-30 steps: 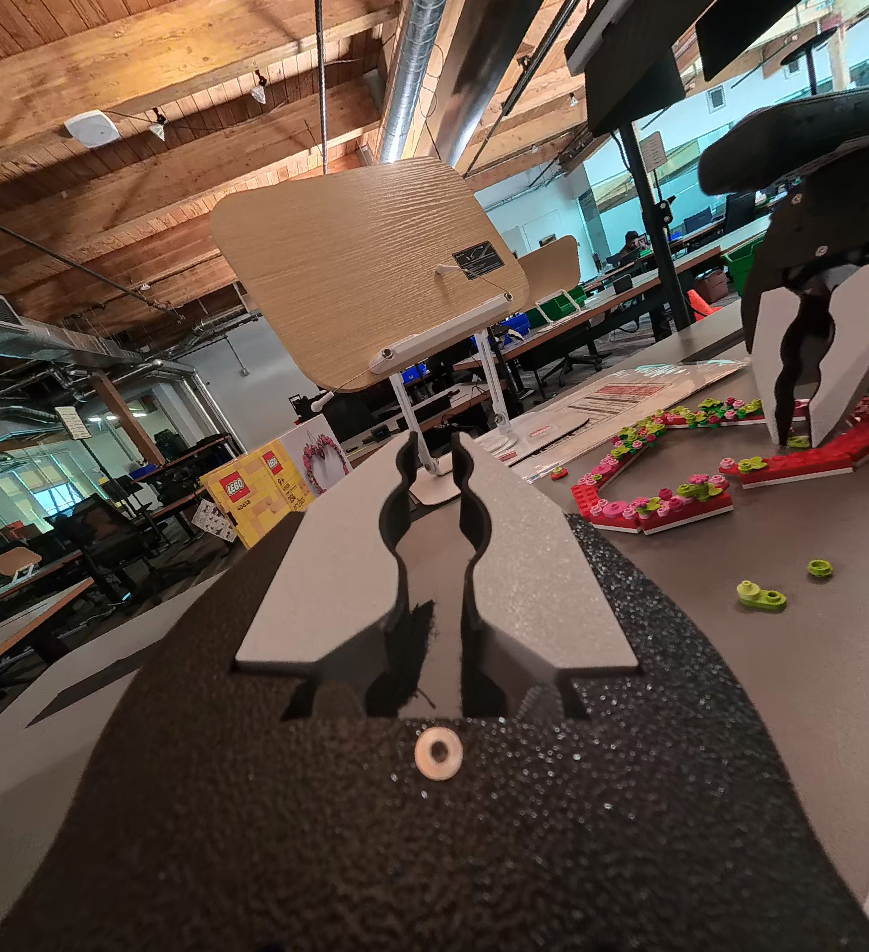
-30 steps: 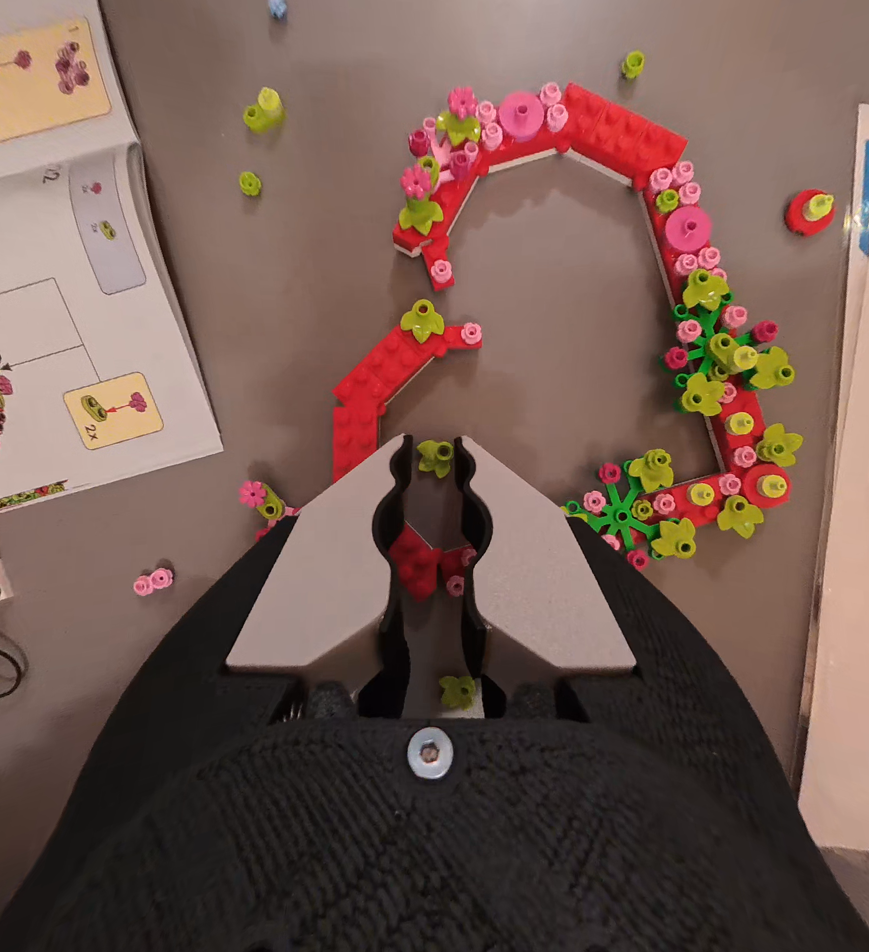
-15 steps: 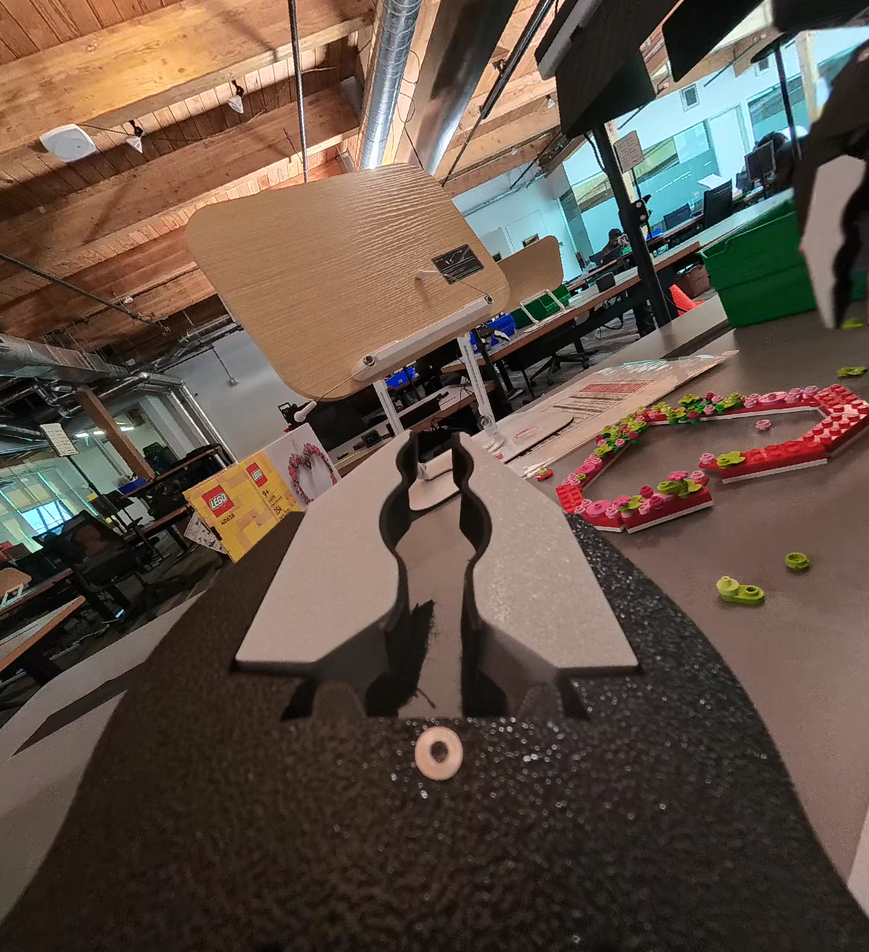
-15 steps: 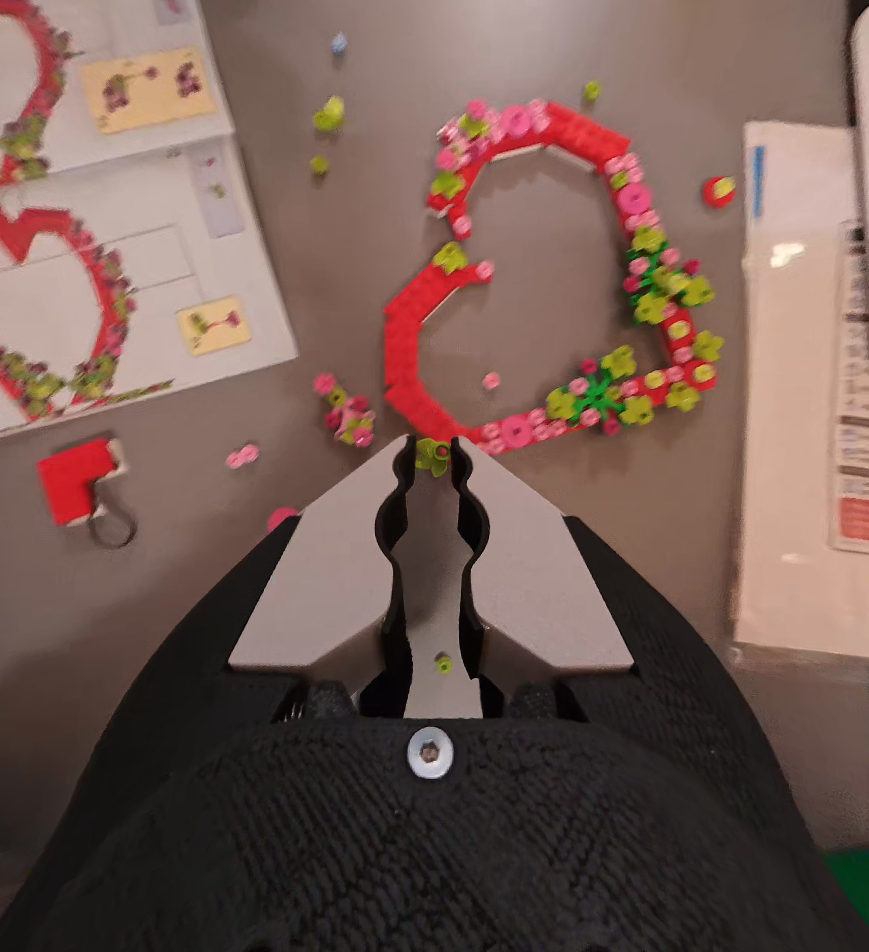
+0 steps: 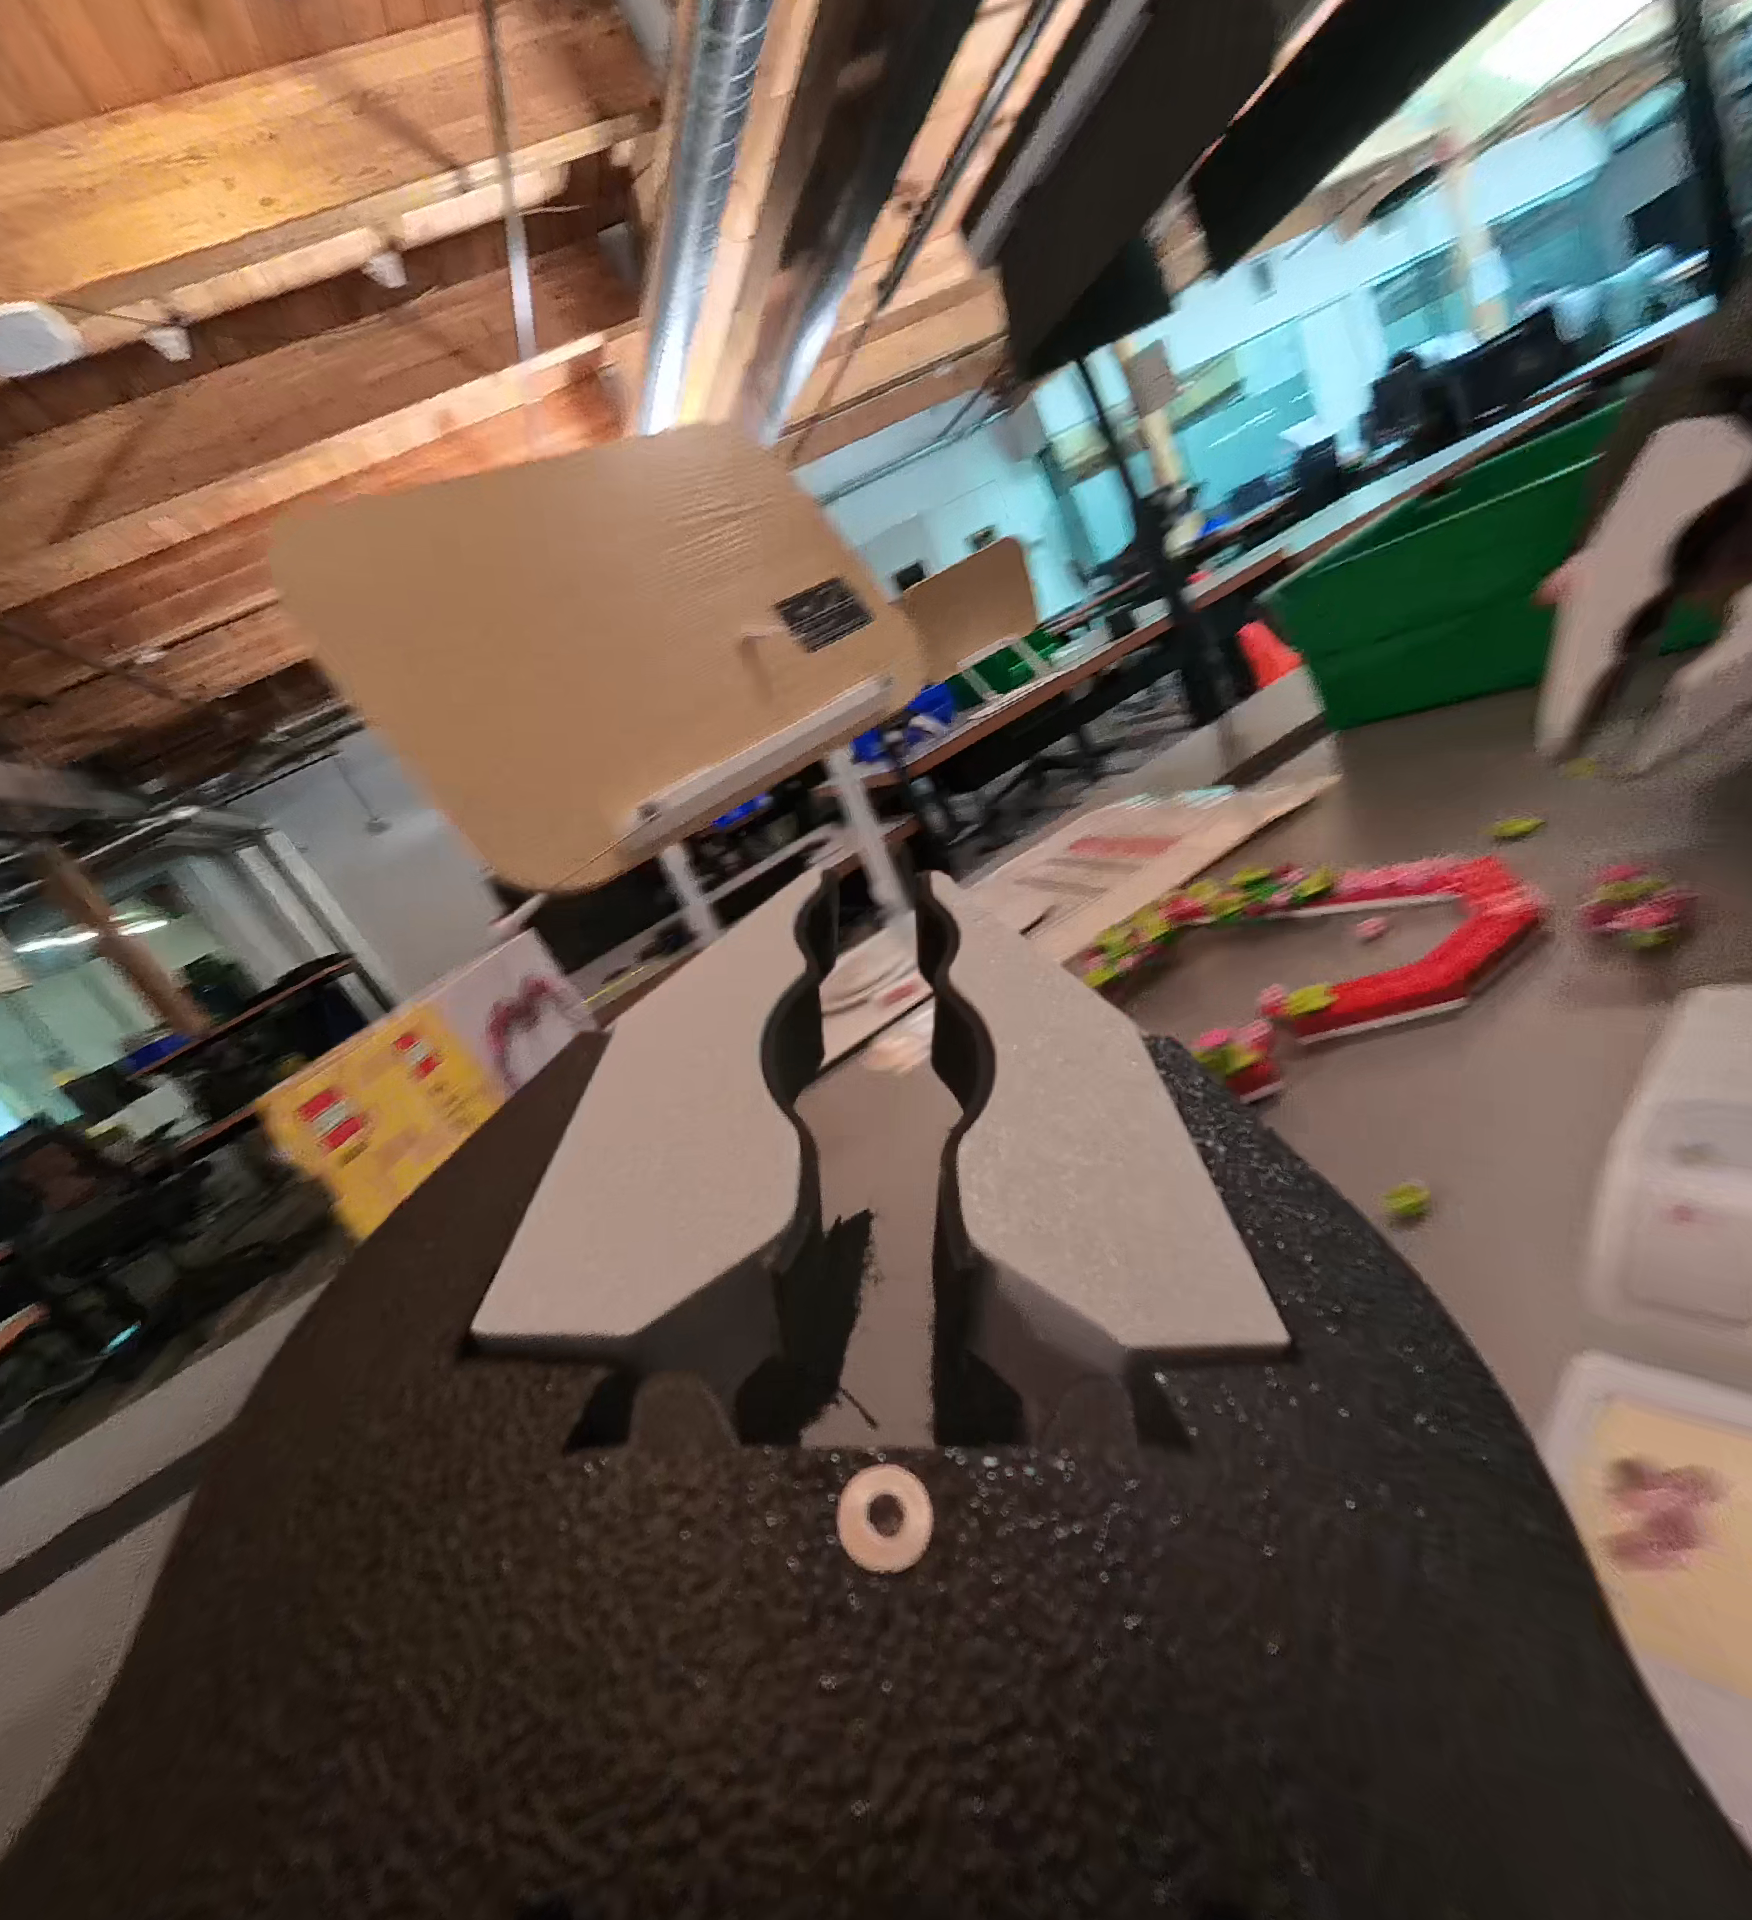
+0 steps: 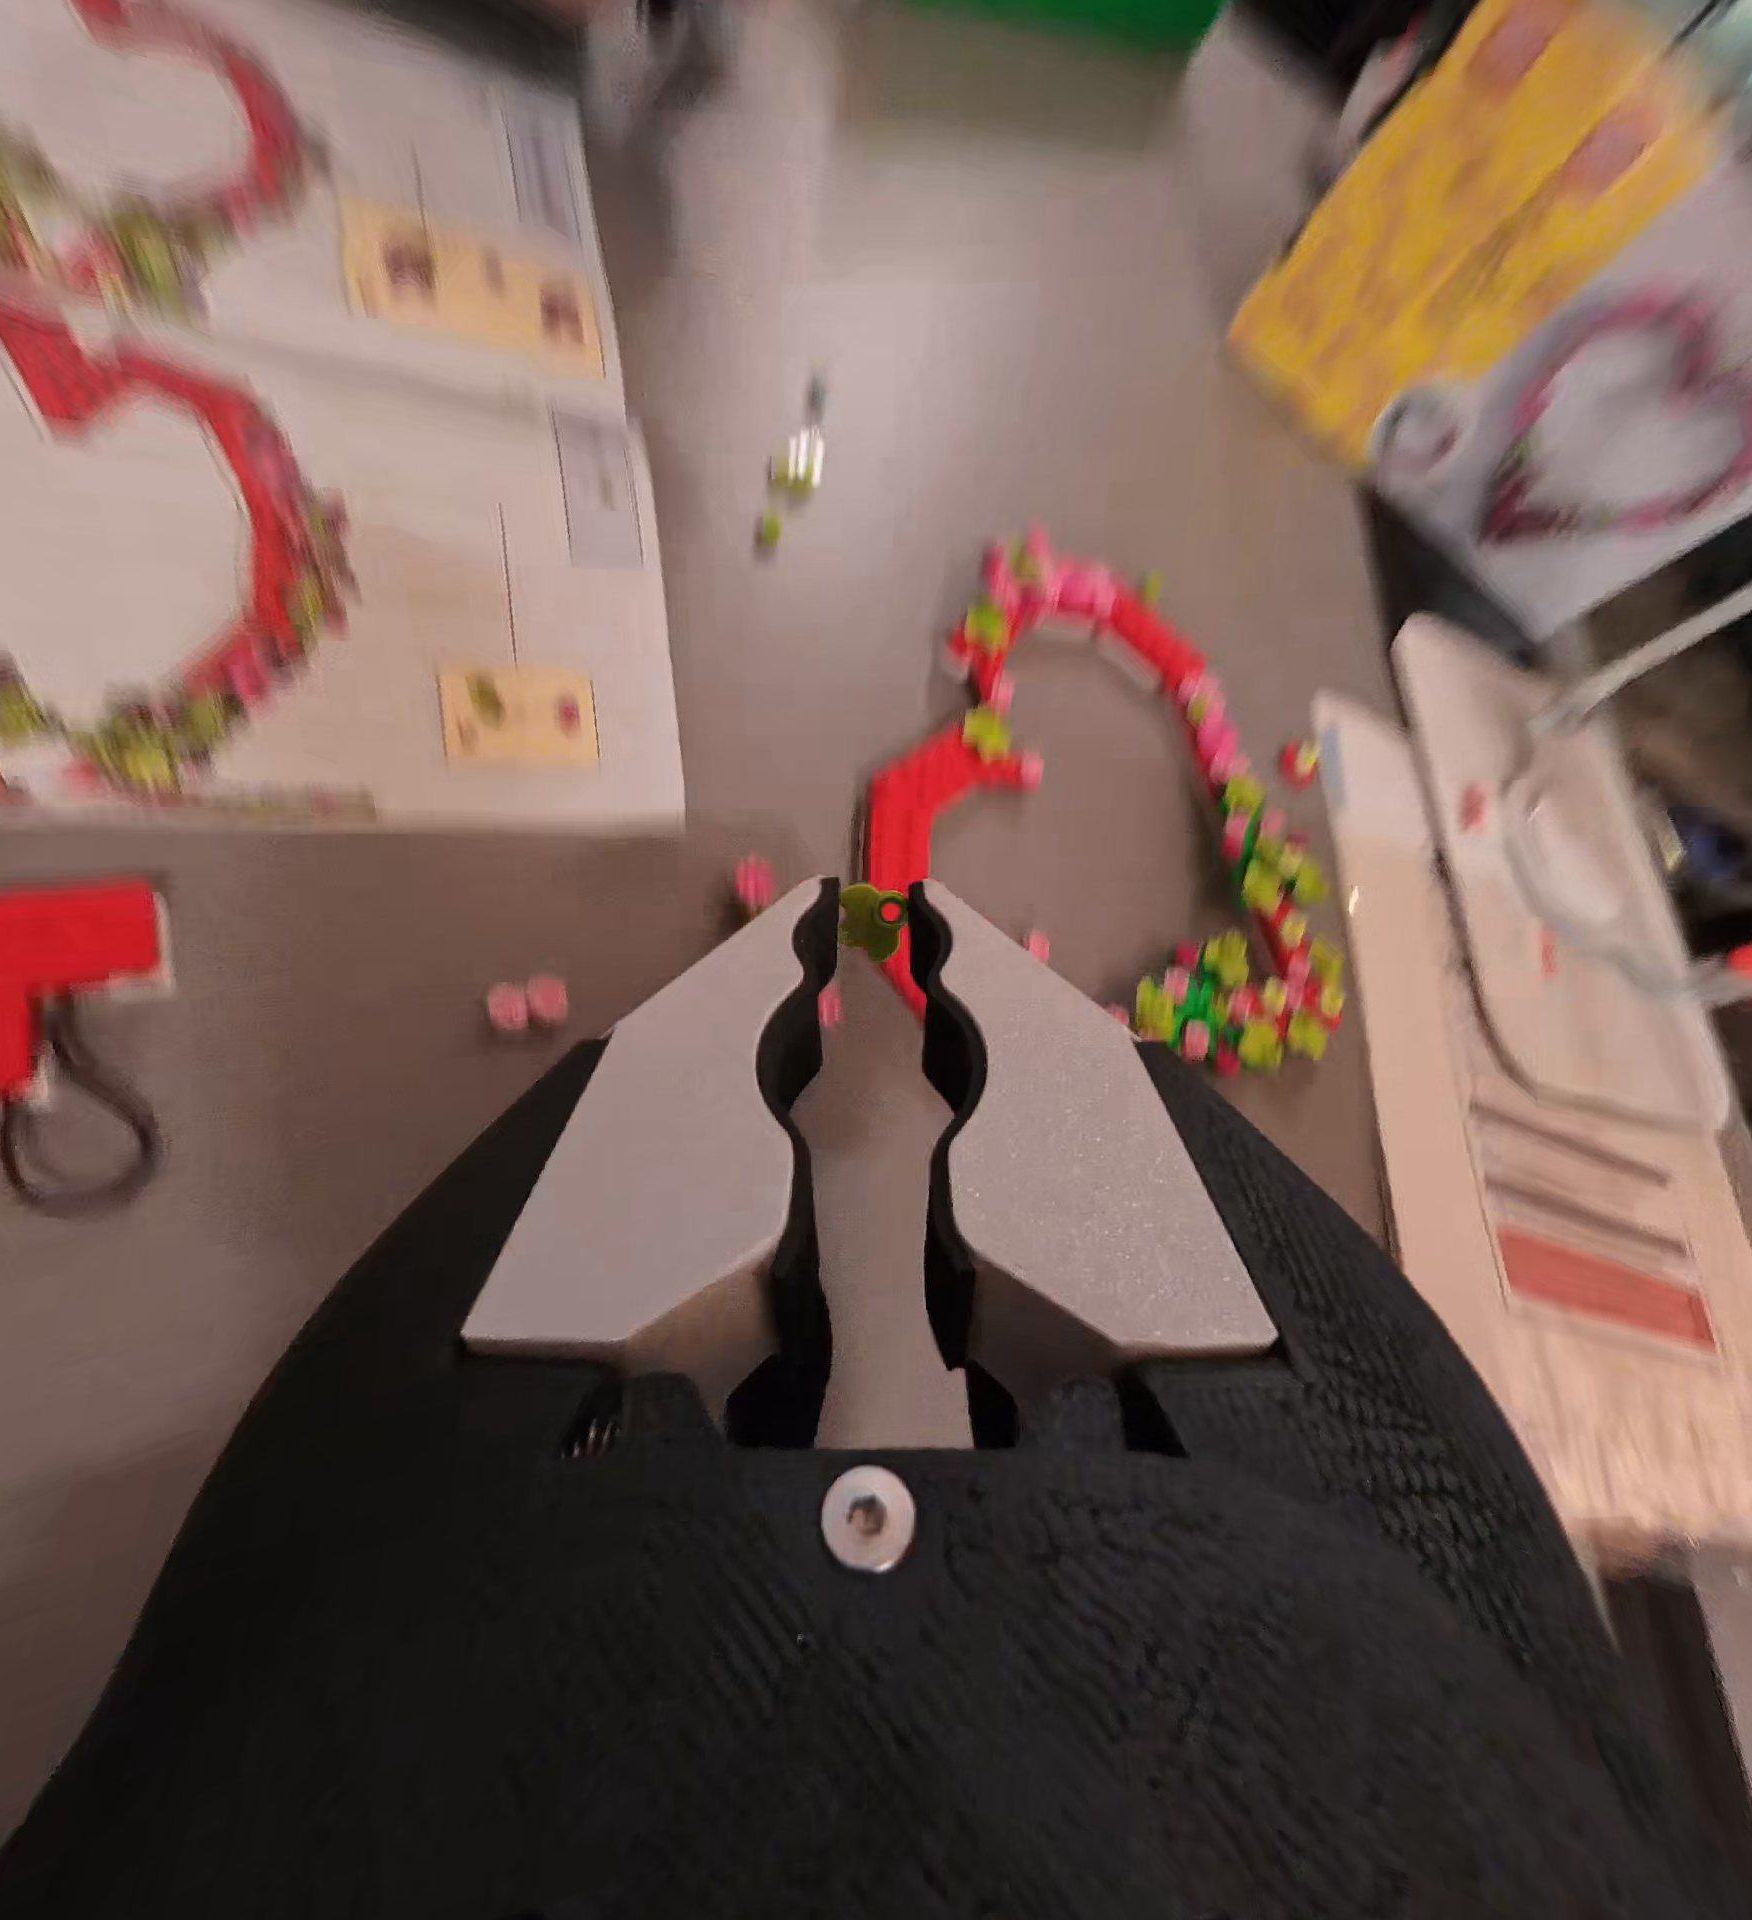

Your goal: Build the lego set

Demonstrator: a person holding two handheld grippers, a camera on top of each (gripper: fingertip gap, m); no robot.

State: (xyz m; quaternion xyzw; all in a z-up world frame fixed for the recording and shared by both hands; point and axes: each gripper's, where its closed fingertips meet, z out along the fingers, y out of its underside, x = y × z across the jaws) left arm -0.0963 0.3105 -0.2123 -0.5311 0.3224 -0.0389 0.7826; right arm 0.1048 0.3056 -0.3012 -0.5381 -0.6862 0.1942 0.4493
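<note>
A red heart-shaped lego frame (image 6: pixel 939 790) with pink and lime flowers lies on the grey table (image 6: pixel 332 1143); its lower left side is bare red. It also shows in the left wrist view (image 5: pixel 1423 971). My right gripper (image 6: pixel 874 904) is raised above the frame's bottom corner, shut on a small lime green leaf piece (image 6: pixel 864 925) with a red stud. In the left wrist view it hangs blurred over the table (image 5: pixel 1620 743). My left gripper (image 5: pixel 874 894) is off to the side, pointing past the table; its jaws stand close together with nothing between them.
An open instruction booklet (image 6: pixel 280 582) lies left of the frame. A red piece with a black cord (image 6: pixel 20 977), loose pink studs (image 6: pixel 527 1003) and lime bits (image 6: pixel 794 468) lie around. A yellow box (image 6: pixel 1454 208), a plastic bag (image 6: pixel 1578 1195), a wooden stand (image 5: pixel 560 644) and a green bin (image 5: pixel 1454 623) border the table. My hands' fingertips stand some 25 cm from each other.
My right gripper has risen away from the heart frame with the lime leaf piece in it and tilted toward the box. My left gripper has swung; both views are now blurred.
</note>
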